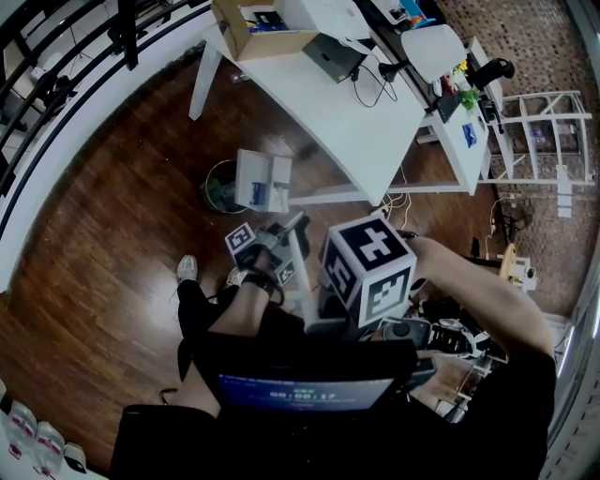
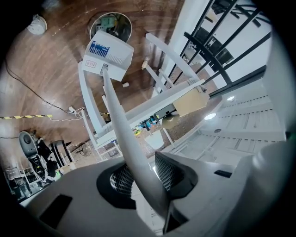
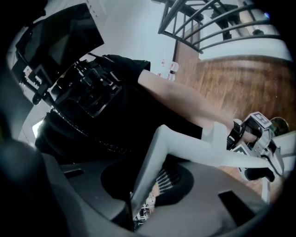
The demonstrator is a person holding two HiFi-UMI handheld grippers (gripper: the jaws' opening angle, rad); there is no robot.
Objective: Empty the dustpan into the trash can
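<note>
A white dustpan (image 1: 262, 180) hangs tilted at the rim of a round trash can (image 1: 216, 190) on the wooden floor. Its long white handle (image 1: 298, 246) runs back toward me. My left gripper (image 1: 270, 247) is shut on the handle partway along. In the left gripper view the handle (image 2: 118, 120) rises from the left gripper (image 2: 144, 178) to the dustpan (image 2: 110, 53), which overlaps the trash can (image 2: 111, 23). My right gripper (image 3: 147, 185) is shut on the handle's bent near end (image 3: 185, 148). Whatever is in the dustpan is hidden.
A white desk (image 1: 347, 103) with a cardboard box (image 1: 253, 28) stands just behind the trash can, its legs (image 2: 88, 92) close by. A white shelf rack (image 1: 553, 141) and cables (image 1: 412, 197) are at the right, a black railing (image 1: 56, 56) at the left. My shoe (image 1: 187, 270) is near the can.
</note>
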